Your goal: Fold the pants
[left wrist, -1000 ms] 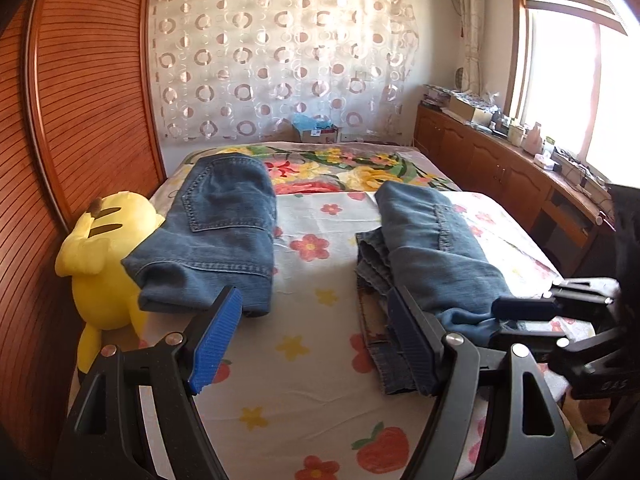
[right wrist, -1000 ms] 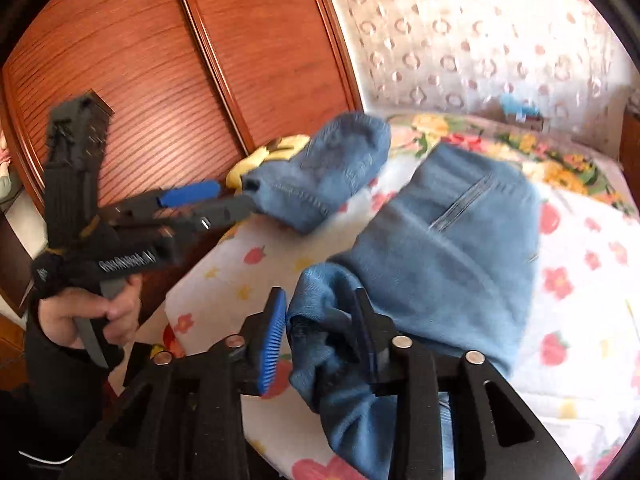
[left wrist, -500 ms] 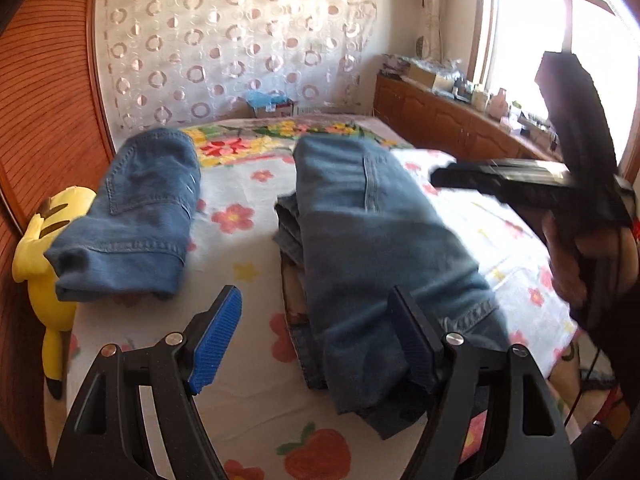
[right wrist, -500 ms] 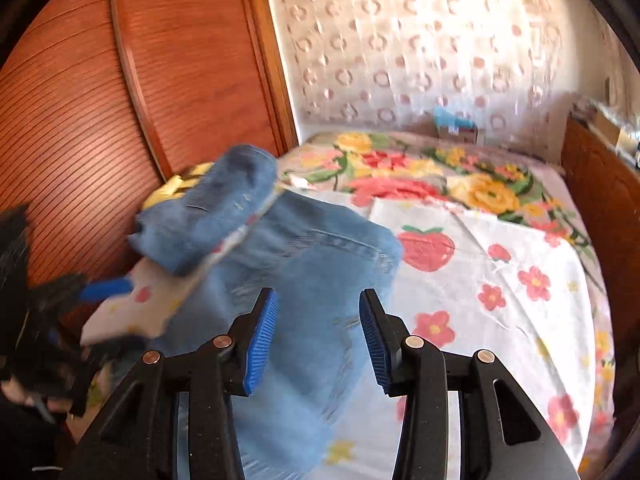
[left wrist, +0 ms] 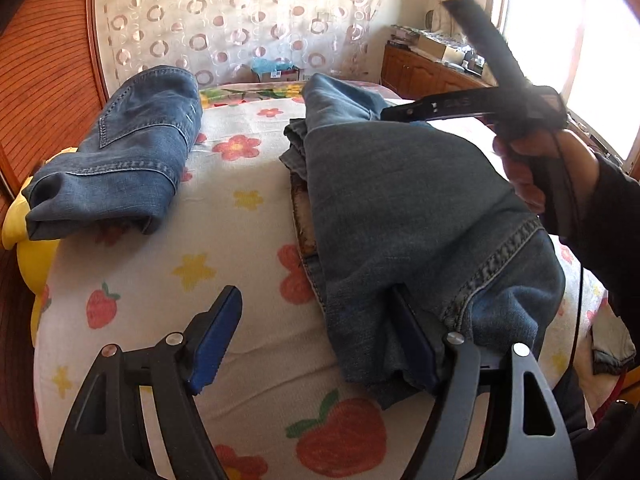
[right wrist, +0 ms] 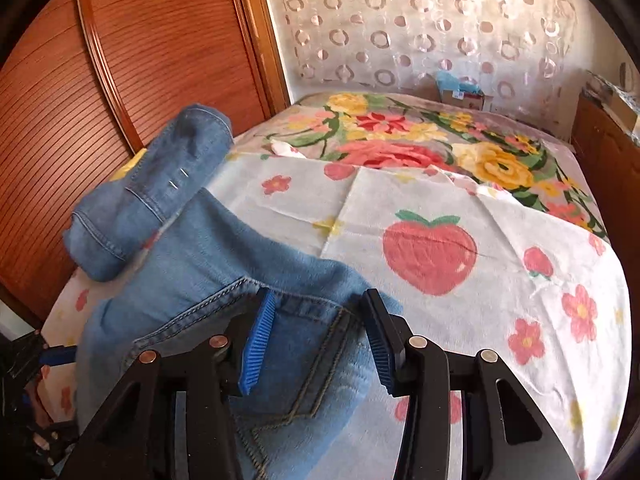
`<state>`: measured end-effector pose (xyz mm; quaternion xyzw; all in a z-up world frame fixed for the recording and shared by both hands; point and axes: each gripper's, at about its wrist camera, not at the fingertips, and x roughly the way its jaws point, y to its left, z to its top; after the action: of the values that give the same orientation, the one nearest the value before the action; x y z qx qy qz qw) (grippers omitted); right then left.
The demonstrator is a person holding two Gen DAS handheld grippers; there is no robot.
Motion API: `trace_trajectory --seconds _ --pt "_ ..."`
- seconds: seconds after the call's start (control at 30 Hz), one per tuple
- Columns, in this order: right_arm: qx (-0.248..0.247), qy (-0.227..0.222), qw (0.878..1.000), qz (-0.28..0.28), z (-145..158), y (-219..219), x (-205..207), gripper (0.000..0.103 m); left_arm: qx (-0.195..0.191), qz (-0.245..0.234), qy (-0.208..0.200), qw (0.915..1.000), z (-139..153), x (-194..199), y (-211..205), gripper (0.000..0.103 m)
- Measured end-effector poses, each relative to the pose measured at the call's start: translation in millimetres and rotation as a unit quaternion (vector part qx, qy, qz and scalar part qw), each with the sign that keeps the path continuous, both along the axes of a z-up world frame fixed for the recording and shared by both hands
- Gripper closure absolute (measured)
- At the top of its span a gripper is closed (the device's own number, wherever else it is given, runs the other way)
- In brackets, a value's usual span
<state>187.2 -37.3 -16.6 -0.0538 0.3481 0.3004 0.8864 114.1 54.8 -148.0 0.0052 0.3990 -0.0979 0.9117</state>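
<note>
The bed (left wrist: 240,240) carries your half-folded jeans (left wrist: 400,200) at 3 o'clock, finished jeans (left wrist: 120,160) at 10. Square the edges before pressing the fold flat. Your left gripper (left wrist: 316,340) stands wide, empty; your right gripper (right wrist: 316,340), jaws opening, hangs over denim, clamping nothing. The jeans' underside layers stay hidden.

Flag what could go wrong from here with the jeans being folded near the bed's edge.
1. The jeans being folded overhang the bed's near edge; a tug could slide them off.
2. The left gripper has one finger against the loose hem, so closing may pinch only one layer and undo the fold.
3. The right gripper is opening above the denim with nothing gripped, so the fold may spring loose.
</note>
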Motion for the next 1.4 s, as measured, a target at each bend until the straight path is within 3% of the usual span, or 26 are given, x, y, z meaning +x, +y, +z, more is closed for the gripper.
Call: trace_trajectory --seconds 0.17,0.27,0.47,0.57,0.8,1.0,1.33,1.4 --pt "0.008 -0.009 1.000 -0.010 8 -10 -1 0.056 -0.008 -0.001 0.002 1.0000 6 -1 3 0.027" --pt "0.028 -0.006 0.999 -0.015 11 -21 -9 0.056 -0.009 -0.005 -0.022 0.9997 24 0 5 0.027" --pt "0.042 -0.009 0.999 0.000 17 -39 -25 0.039 -0.007 -0.014 -0.057 0.9982 64 28 2 0.027" --pt "0.044 0.006 0.999 0.008 15 -46 -23 0.039 -0.002 -0.021 -0.058 0.9981 72 55 -6 0.027" --pt "0.051 0.046 0.997 0.027 4 -48 -9 0.033 0.004 -0.038 -0.028 0.9989 66 113 -18 0.027" --pt "0.064 0.067 0.995 0.039 -5 -45 5 0.025 0.002 -0.033 0.017 0.9993 41 154 -16 0.027" --pt "0.084 0.099 0.989 0.074 -25 -30 25 0.025 -0.026 -0.065 0.041 0.9967 25 166 -22 0.039" --pt "0.089 0.106 0.987 0.083 -26 -26 27 0.032 -0.030 -0.069 0.041 0.9963 25 166 -22 0.046"
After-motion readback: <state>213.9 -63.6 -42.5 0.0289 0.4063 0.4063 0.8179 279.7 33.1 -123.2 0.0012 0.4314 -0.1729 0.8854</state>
